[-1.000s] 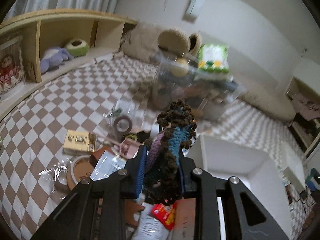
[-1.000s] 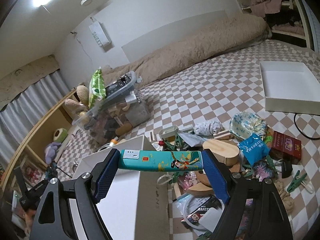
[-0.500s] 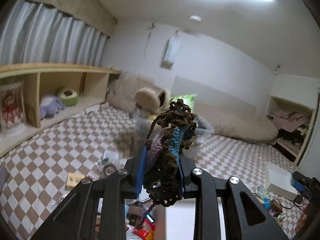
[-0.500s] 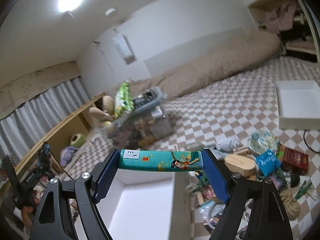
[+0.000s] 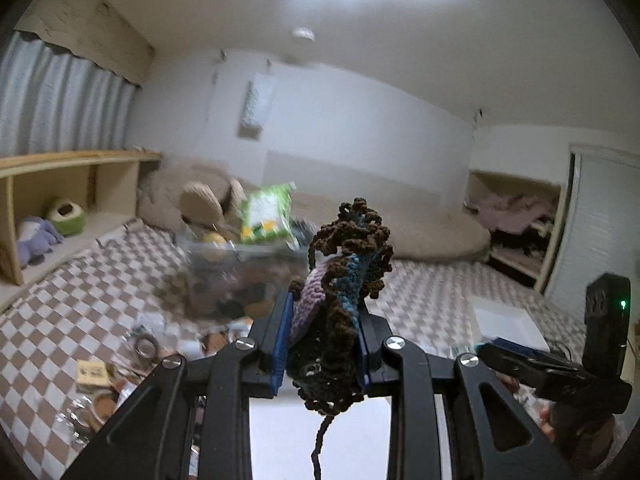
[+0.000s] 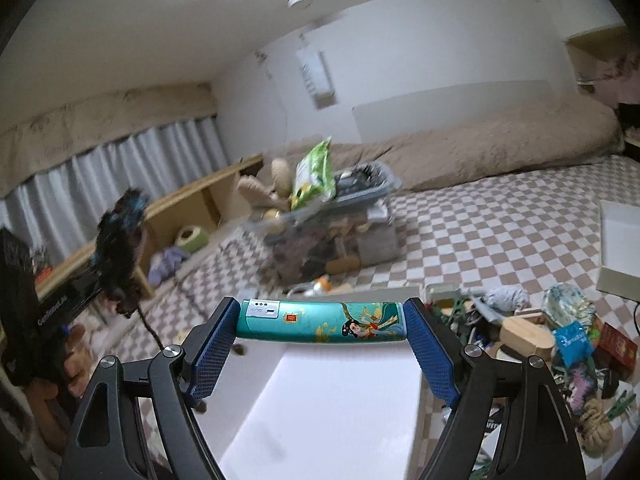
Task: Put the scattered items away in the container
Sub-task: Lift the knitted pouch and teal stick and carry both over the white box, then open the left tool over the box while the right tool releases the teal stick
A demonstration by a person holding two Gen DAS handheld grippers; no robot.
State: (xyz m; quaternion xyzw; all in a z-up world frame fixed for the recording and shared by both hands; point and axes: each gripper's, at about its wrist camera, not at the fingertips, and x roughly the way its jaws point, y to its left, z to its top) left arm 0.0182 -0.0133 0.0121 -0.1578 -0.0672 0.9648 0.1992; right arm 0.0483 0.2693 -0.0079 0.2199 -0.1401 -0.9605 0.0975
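My left gripper [image 5: 322,340] is shut on a crocheted yarn piece [image 5: 344,280] in brown, blue and purple, with a yarn tail hanging below. It hangs over the white box [image 5: 280,440]. In the right wrist view the same yarn piece [image 6: 120,240] shows at the left, held up in the air. My right gripper [image 6: 320,312] is shut on the ends of a long teal case [image 6: 320,322] with a painted figure, level above the open white box [image 6: 340,408]. The right gripper's body [image 5: 552,368] shows at the right edge of the left wrist view.
Scattered items [image 6: 560,340] lie on the checkered cover right of the box, and more, with a yellow box [image 5: 92,372], to its left. A full clear bin [image 6: 332,240] stands behind. A white lid [image 6: 622,236] lies far right. A wooden shelf [image 5: 60,184] runs along the left.
Both grippers have risen and tipped upward with their items held. The white box now lies under both, and more wall and ceiling show.
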